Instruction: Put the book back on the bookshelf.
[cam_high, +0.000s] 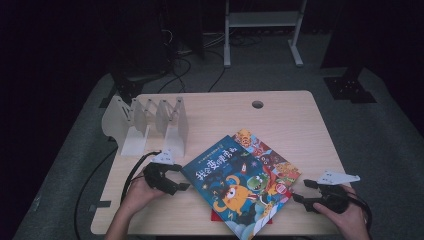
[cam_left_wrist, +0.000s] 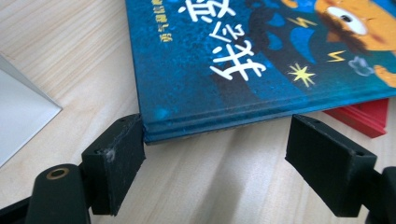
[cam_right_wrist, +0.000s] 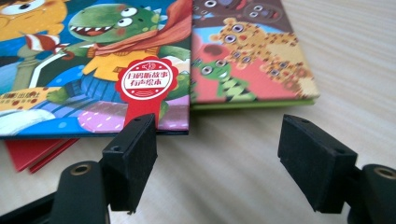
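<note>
We find a blue picture book (cam_high: 235, 187) lying flat near the front edge of the table (cam_high: 285, 115), on top of a red book (cam_left_wrist: 362, 116) and overlapping a second picture book (cam_high: 267, 155) whose edge is green. A white book rack (cam_high: 150, 122) stands well apart at the far left.

The left gripper (cam_high: 186, 186) sits at the blue book's left corner with its jaws spread; in the left gripper view one pad (cam_left_wrist: 122, 158) is touching or just beside that corner, and the other stands clear of the spine. The right gripper (cam_high: 299, 191) waits at the opposite side, jaws also spread, gripping nothing; in the right gripper view one pad (cam_right_wrist: 133, 154) is just in front of the blue cover's lower edge.

Risks, in our judgement:
- A pinch at the corner alone may catch only the cover, so the book swings open.
- Closing low may seize the red book as well, lifting both.
- Pushing from either side may slide the stack and drag the green-edged book askew.
- The blue book's near corner seems to reach the front edge; a nudge could tip it off.
</note>
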